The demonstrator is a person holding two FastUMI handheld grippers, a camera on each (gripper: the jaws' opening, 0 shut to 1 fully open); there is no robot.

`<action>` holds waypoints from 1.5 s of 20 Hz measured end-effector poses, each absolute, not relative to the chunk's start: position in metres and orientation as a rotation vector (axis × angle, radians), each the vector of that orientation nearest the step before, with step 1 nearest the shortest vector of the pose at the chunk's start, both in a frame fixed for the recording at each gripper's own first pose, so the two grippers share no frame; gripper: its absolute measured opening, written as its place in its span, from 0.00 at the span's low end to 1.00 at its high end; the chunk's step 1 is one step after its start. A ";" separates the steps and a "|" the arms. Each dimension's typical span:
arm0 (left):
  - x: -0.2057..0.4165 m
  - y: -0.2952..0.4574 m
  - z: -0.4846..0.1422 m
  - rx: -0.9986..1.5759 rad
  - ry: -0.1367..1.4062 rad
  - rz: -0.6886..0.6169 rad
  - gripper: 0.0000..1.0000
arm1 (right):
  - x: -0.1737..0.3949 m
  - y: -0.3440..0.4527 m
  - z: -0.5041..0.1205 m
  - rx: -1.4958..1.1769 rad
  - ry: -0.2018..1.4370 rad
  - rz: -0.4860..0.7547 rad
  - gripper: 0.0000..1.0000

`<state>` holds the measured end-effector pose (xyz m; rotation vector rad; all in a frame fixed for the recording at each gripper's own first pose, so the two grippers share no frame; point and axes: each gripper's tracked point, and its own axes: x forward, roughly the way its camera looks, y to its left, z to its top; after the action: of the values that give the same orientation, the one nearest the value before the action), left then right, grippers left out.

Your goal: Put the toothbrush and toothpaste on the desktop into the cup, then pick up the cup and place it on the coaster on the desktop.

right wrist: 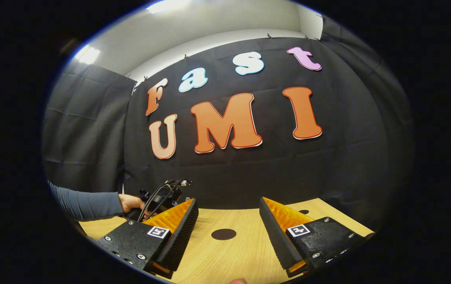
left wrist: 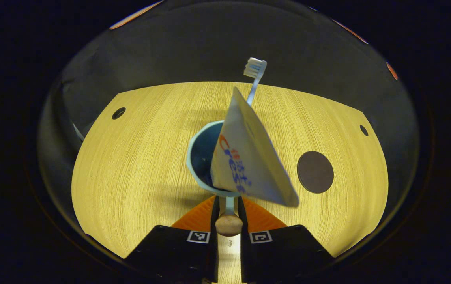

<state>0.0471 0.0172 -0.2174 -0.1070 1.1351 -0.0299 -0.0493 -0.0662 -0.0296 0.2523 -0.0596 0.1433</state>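
Toothpaste tube (left wrist: 249, 157) stands tilted in cup (left wrist: 199, 157), crimped end up; toothbrush (left wrist: 255, 75) upright behind, bristles up. Left gripper (left wrist: 228, 209) clamped on cup's handle (left wrist: 229, 221). Right gripper (right wrist: 228, 221) wide apart, holding nothing, coaster (right wrist: 223, 234) on desktop (right wrist: 225, 256) beyond.

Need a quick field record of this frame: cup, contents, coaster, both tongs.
cup: pale blue, on the wooden desktop, handle between the left tongs
toothbrush: in cup, bristle head up
toothpaste: tube in cup, leaning out over the rim
coaster: dark round disc, bare, apart from cup
left tongs: shut on cup handle
right tongs: open, empty, above desktop
step left: cup onto coaster
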 end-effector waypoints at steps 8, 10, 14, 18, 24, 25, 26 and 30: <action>0.066 0.017 -0.198 -0.094 1.046 -0.089 0.22 | -0.057 -0.083 -0.035 0.323 -0.046 0.100 0.93; 0.067 0.015 -0.196 -0.086 1.032 -0.118 0.22 | -0.059 -0.089 -0.037 0.325 -0.042 0.084 0.93; 0.068 0.014 -0.196 -0.061 1.011 -0.177 0.22 | -0.067 -0.098 -0.038 0.307 -0.039 0.062 0.93; 0.067 0.014 -0.197 -0.040 1.017 -0.230 0.22 | -0.073 -0.105 -0.044 0.294 -0.021 0.047 0.93; 0.065 0.015 -0.191 -0.012 1.043 -0.284 0.22 | -0.078 -0.113 -0.046 0.277 -0.012 0.030 0.93; 0.065 0.015 -0.190 -0.006 1.047 -0.288 0.22 | -0.078 -0.114 -0.047 0.274 -0.011 0.029 0.93; 0.065 0.015 -0.189 -0.002 1.054 -0.292 0.22 | -0.079 -0.115 -0.049 0.272 -0.005 0.024 0.93; 0.066 0.018 -0.178 0.003 1.080 -0.291 0.14 | -0.078 -0.117 -0.057 0.269 0.015 0.016 0.94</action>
<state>0.0660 0.0179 -0.1781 0.0032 1.0803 -0.2908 -0.0784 -0.1165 -0.0566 0.2686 0.0154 0.0157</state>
